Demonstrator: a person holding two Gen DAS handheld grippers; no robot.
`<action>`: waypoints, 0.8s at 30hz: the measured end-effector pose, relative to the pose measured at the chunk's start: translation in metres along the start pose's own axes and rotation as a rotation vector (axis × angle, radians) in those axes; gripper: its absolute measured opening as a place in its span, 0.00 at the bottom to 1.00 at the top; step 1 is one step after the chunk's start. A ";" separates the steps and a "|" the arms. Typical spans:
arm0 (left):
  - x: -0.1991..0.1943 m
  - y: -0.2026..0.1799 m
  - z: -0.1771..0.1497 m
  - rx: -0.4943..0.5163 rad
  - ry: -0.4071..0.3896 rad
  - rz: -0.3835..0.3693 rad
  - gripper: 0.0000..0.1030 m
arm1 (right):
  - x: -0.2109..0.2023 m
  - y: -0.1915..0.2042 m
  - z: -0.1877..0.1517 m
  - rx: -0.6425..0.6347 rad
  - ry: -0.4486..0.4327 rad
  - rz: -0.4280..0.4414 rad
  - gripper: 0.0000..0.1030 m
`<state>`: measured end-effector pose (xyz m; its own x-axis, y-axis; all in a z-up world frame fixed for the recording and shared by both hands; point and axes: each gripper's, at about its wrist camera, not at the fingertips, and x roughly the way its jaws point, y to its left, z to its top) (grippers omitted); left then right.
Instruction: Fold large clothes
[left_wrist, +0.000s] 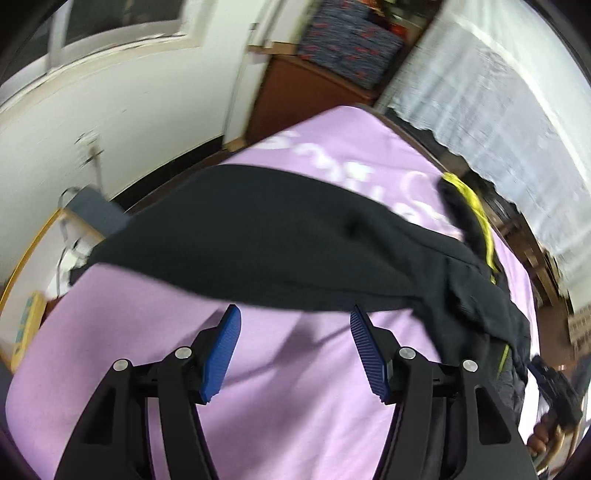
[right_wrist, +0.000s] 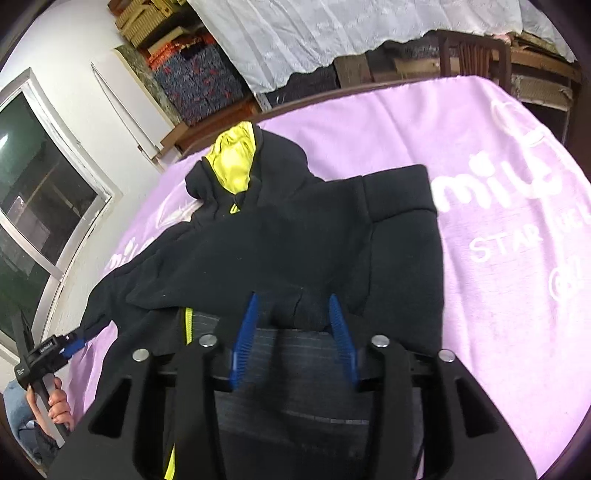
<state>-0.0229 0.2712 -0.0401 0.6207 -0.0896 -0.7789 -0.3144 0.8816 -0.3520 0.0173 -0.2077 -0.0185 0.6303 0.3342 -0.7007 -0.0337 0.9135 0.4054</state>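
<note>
A black hooded jacket (right_wrist: 280, 236) with yellow lining and a yellow zipper lies on a lilac blanket (right_wrist: 480, 147) over a table. Its hood (right_wrist: 236, 162) points to the far side and one sleeve stretches out to the left. In the left wrist view the jacket (left_wrist: 280, 236) runs across the blanket (left_wrist: 147, 369), just beyond my open, empty left gripper (left_wrist: 295, 350). That gripper also shows in the right wrist view (right_wrist: 74, 345) at the sleeve's end. My right gripper (right_wrist: 295, 339) is open, its blue fingers (right_wrist: 245, 339) standing around a fold of the jacket's hem.
A white wall and window (right_wrist: 44, 206) lie to the left. Patterned boxes (right_wrist: 199, 85) stand on a wooden cabinet behind the table, and a white lace curtain (right_wrist: 332, 33) hangs beyond. A wooden chair (right_wrist: 476, 55) stands at the far edge.
</note>
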 end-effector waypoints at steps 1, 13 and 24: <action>-0.001 0.007 -0.001 -0.024 -0.001 0.005 0.60 | 0.000 0.000 -0.001 0.002 -0.001 0.001 0.40; 0.006 0.022 0.016 -0.240 -0.119 0.010 0.74 | 0.008 -0.025 -0.003 0.121 0.030 0.029 0.42; 0.003 0.044 0.028 -0.343 -0.135 -0.107 0.49 | 0.008 -0.027 -0.002 0.134 0.029 0.039 0.42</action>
<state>-0.0149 0.3228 -0.0433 0.7452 -0.0909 -0.6606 -0.4500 0.6626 -0.5987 0.0217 -0.2287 -0.0365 0.6078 0.3771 -0.6989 0.0476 0.8612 0.5060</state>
